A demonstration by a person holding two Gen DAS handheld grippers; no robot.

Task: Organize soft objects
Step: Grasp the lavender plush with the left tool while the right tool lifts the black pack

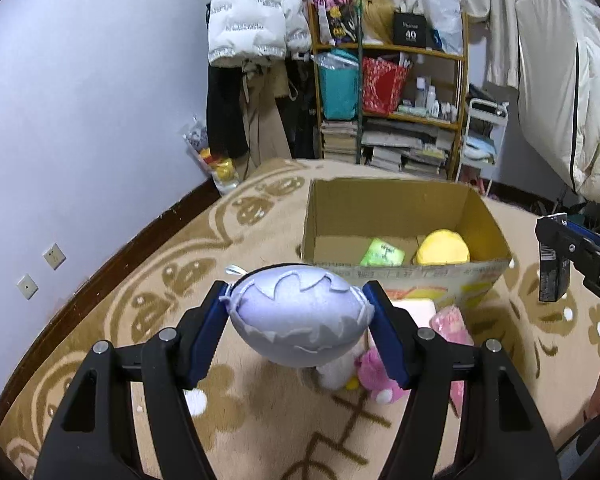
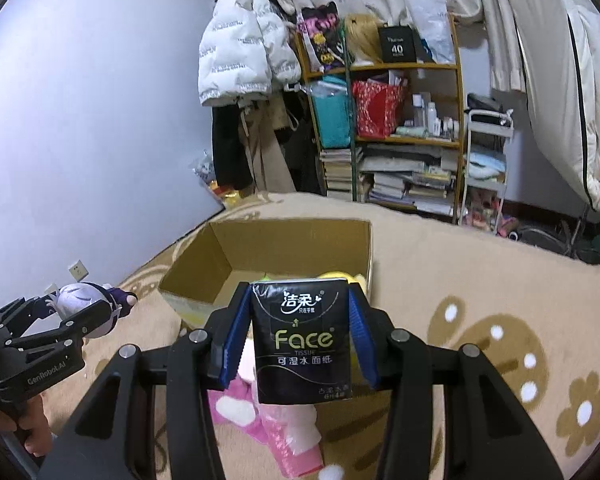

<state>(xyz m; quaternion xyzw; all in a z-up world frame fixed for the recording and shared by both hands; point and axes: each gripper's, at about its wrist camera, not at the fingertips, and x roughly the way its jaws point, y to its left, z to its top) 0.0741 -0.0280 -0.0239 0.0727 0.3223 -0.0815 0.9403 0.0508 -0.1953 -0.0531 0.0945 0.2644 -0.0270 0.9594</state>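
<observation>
My left gripper [image 1: 298, 320] pinches the plush doll [image 1: 300, 316], my right gripper [image 2: 300, 332] the tissue pack [image 2: 302, 340] (upright); the cardboard box [image 2: 284, 240] lies just ahead, nearer my right.

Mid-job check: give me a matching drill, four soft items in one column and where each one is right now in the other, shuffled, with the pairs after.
Items:
1. lilac plush
2. tissue pack
3. yellow plush
4. pink plush

Places:
A. inside the box
B. between the left gripper's fingers
C. on the rug in front of the box
D. between the right gripper's fingers

Pairs: 1-B, 2-D, 3-A, 4-C
</observation>
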